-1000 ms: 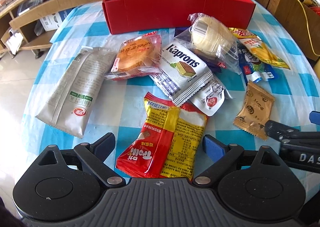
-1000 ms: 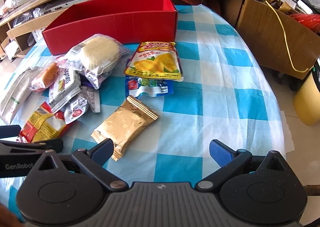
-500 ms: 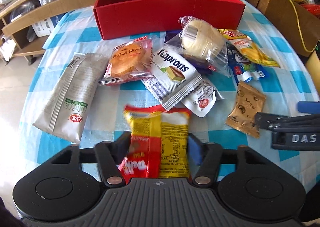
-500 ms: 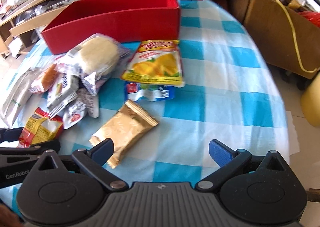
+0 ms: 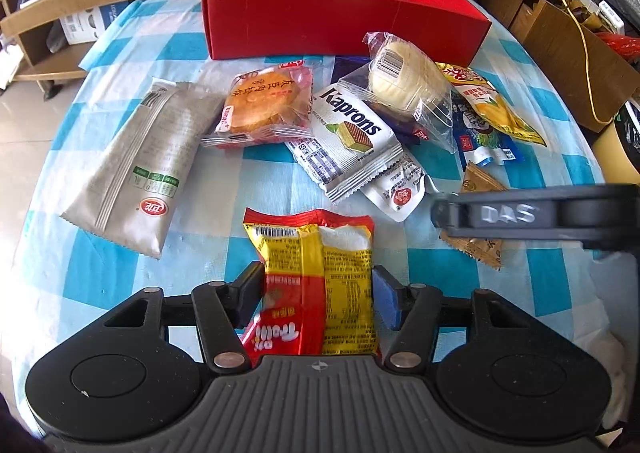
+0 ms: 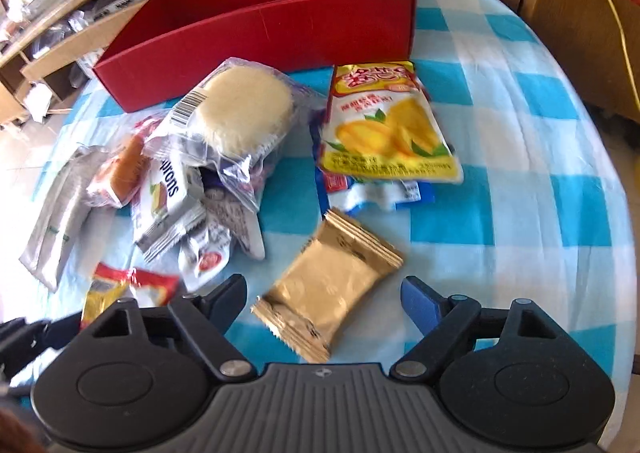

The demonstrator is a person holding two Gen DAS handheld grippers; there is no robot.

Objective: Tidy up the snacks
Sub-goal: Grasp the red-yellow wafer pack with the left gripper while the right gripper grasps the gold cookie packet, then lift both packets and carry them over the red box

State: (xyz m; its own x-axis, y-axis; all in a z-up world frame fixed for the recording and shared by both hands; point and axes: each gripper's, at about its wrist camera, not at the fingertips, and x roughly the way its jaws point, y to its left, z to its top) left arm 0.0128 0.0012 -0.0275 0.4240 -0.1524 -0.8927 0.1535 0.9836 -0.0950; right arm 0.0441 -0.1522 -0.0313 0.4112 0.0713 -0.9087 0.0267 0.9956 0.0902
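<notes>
While the left hand-held gripper [image 5: 318, 299] pinches the red-and-yellow snack packet [image 5: 312, 285] at the table's [image 6: 520, 157] near edge, its jaws easing apart, the right hand-held gripper [image 6: 322, 299] is closing, spread around the untouched gold packet [image 6: 328, 287]; beyond, the red box [image 5: 340, 25] stands at the far edge.

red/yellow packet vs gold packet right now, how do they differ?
The red-and-yellow packet is pinched between the left gripper fingers, though its jaws are easing open; the gold packet lies untouched between the right gripper fingers, which are closing. The first is glossy and printed, the second plain. Both remain outside the red box.
</notes>
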